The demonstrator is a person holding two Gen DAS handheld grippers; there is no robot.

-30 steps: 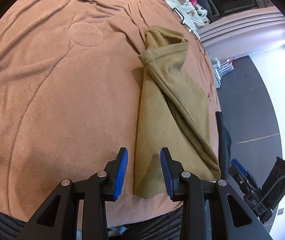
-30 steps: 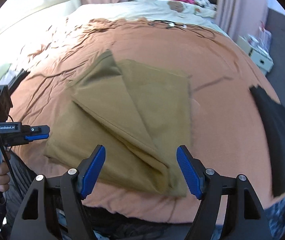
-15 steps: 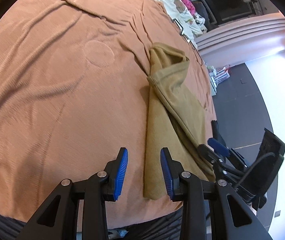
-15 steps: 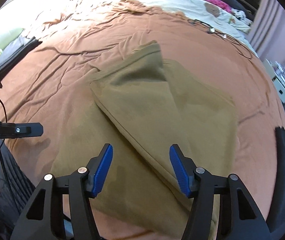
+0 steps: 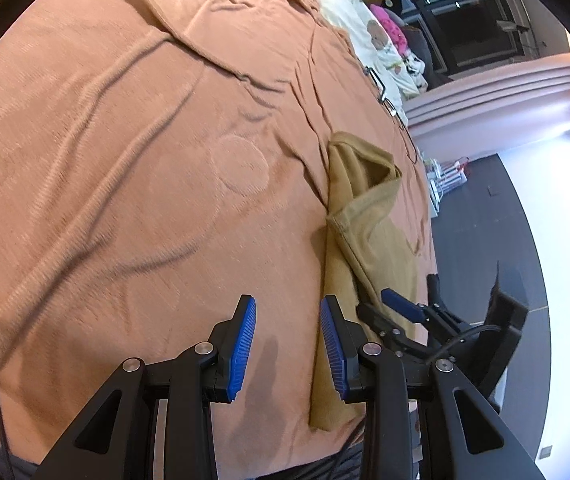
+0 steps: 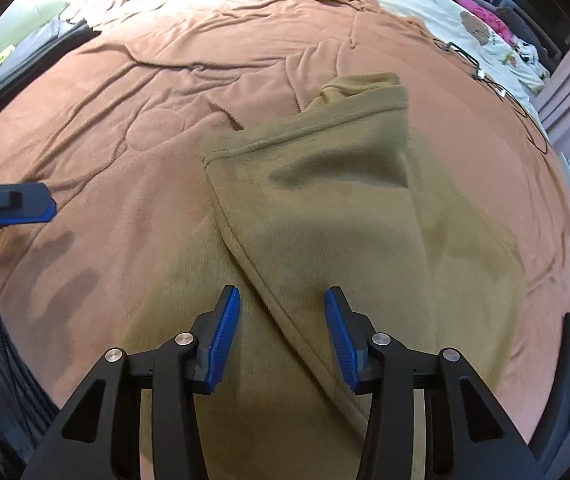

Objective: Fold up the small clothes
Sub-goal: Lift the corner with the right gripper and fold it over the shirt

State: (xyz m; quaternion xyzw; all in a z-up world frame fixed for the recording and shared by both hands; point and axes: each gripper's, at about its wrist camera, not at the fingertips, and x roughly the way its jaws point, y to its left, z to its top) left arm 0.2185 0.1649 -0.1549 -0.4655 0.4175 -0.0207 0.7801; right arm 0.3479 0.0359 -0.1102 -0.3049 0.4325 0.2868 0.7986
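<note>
Currently the tan garment (image 6: 325, 216) lies partly folded on the bed's brown blanket (image 5: 125, 160), near the front edge. Right tool (image 6: 281, 320) hovers over its diagonal hemmed edge, jaws apart, empty. Left tool (image 5: 287, 340) is just beside the garment's left edge, jaws apart too. Fabric looks soft, light, floppy; best pinched at a hem or corner. Near corner is hidden behind the tools; garment type is unclear.
</note>
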